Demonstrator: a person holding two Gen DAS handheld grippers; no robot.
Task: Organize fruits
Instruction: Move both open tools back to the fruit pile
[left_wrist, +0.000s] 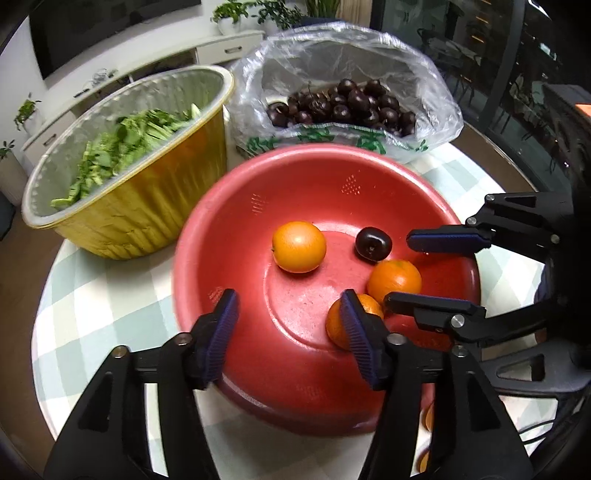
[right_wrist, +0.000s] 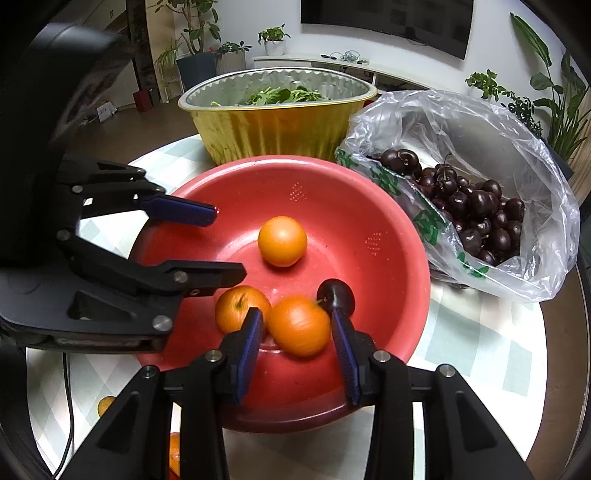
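Three oranges and one dark cherry (right_wrist: 337, 295) lie in the red basin (right_wrist: 399, 221) on the checked table (left_wrist: 92, 306). Behind the basin stand a gold foil bowl of greens (left_wrist: 147, 206) and a clear plastic bag of cherries (right_wrist: 480, 221).

The right hand-held gripper (right_wrist: 297, 354) hangs over the basin's near rim with its fingers spread wide. A blurred orange (right_wrist: 299, 325) lies between them, apparently loose in the basin, not pinched. The second orange (right_wrist: 236, 306) sits just left of it and the third orange (right_wrist: 282, 240) further back.

The left hand-held gripper (left_wrist: 291, 336) is also spread and empty, poised over the basin's other side.

The step in hand looks like dropping fruit into the basin. At least one more orange (right_wrist: 105, 405) shows on the table beyond the basin's near edge, so the next move probably calls for lifting clear of the rim, reaching down beside the basin and closing on that fruit squarely, since a round orange rolls easily.
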